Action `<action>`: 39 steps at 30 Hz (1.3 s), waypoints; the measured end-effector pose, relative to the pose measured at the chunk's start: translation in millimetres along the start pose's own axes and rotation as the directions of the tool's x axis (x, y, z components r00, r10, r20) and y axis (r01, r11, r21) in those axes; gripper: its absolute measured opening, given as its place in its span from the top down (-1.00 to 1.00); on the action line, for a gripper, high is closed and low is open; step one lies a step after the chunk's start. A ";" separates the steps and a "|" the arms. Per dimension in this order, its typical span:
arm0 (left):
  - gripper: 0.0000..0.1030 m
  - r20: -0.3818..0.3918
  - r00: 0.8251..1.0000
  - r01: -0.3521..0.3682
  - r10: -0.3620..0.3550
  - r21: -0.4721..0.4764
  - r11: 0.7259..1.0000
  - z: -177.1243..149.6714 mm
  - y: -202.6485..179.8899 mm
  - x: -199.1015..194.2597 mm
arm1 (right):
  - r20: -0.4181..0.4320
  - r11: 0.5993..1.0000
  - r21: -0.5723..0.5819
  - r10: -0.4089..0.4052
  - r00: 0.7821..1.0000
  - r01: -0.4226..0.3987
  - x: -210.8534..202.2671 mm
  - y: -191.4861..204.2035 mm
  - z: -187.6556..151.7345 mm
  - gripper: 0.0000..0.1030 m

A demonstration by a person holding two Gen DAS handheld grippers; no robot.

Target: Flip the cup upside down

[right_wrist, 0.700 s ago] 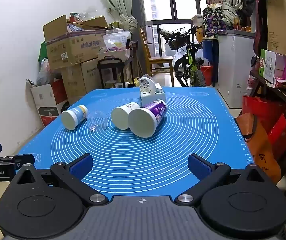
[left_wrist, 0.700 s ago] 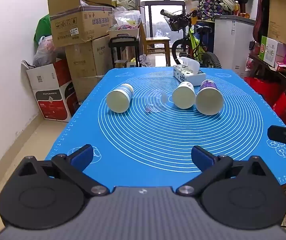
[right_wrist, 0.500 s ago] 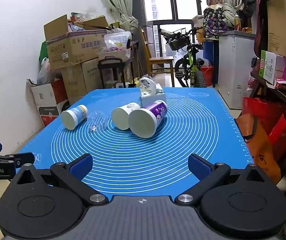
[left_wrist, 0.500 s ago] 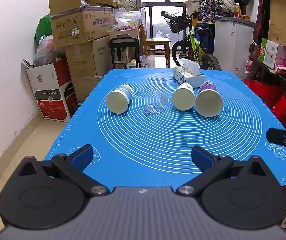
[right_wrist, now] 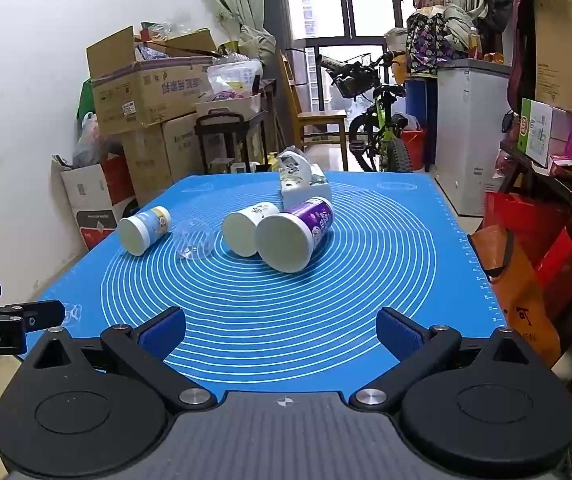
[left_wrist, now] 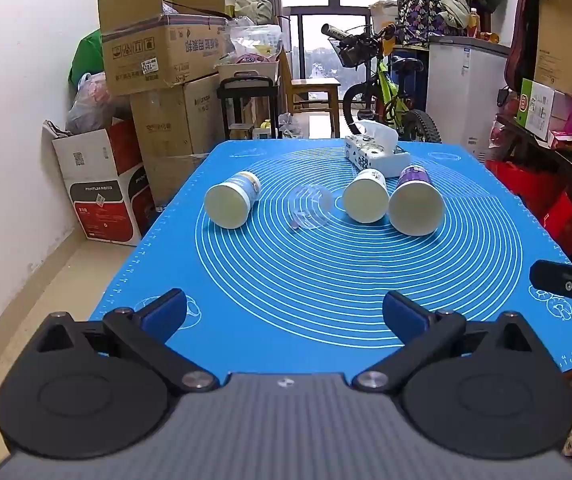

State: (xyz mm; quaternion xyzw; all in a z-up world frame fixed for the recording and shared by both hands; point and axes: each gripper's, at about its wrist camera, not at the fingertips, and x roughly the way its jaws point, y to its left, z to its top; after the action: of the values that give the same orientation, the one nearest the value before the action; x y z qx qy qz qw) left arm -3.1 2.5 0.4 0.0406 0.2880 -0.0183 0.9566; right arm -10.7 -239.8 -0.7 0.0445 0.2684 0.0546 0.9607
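Cups, four, lying sideways on blue mat point(left_wrist: 326, 300).
Purple cup point(right_wrist: 294, 236) at 12 o'clock of right gripper point(right_wrist: 282, 332) (nearer arm); both grippers wide open, empty.

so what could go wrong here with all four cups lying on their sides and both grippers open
1. The purple cup and the white cup beside it lie very close, perhaps touching; closing the right gripper on one could nudge the other.
2. The clear cup is hard to see against the blue mat, so the left gripper may misjudge it.
3. The cups could roll when bumped.
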 end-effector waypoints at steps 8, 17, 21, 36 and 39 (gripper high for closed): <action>-0.99 0.000 1.000 -0.007 0.007 0.014 1.000 0.6 -2.9 -1.4 | -0.003 1.000 0.003 0.004 1.000 -0.004 2.2 -1.8 0.4 -0.95; -0.99 0.000 1.000 -0.008 0.008 0.014 1.000 1.3 -3.5 -2.2 | -0.005 1.000 0.002 0.002 1.000 -0.002 3.3 -2.2 0.0 -0.95; -0.99 0.000 1.000 -0.009 0.009 0.015 1.000 1.1 -3.6 -2.1 | -0.006 1.000 0.002 0.002 1.000 -0.002 2.9 -2.1 -0.2 -0.95; -0.99 -0.001 1.000 -0.011 0.011 0.021 1.000 0.9 -4.4 -2.8 | -0.005 1.000 0.001 0.002 1.000 -0.002 3.6 -1.7 -0.9 -0.95; -0.99 -0.001 1.000 -0.011 0.011 0.021 1.000 0.7 -4.4 -3.3 | -0.006 1.000 0.001 0.001 1.000 -0.001 3.6 -1.7 -1.1 -0.95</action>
State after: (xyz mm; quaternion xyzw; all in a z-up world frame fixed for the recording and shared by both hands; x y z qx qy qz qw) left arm -5.7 -1.8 2.5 0.0522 0.2881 -0.0159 0.9560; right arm -8.1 -241.0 -3.6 0.0451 0.2713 0.0552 0.9599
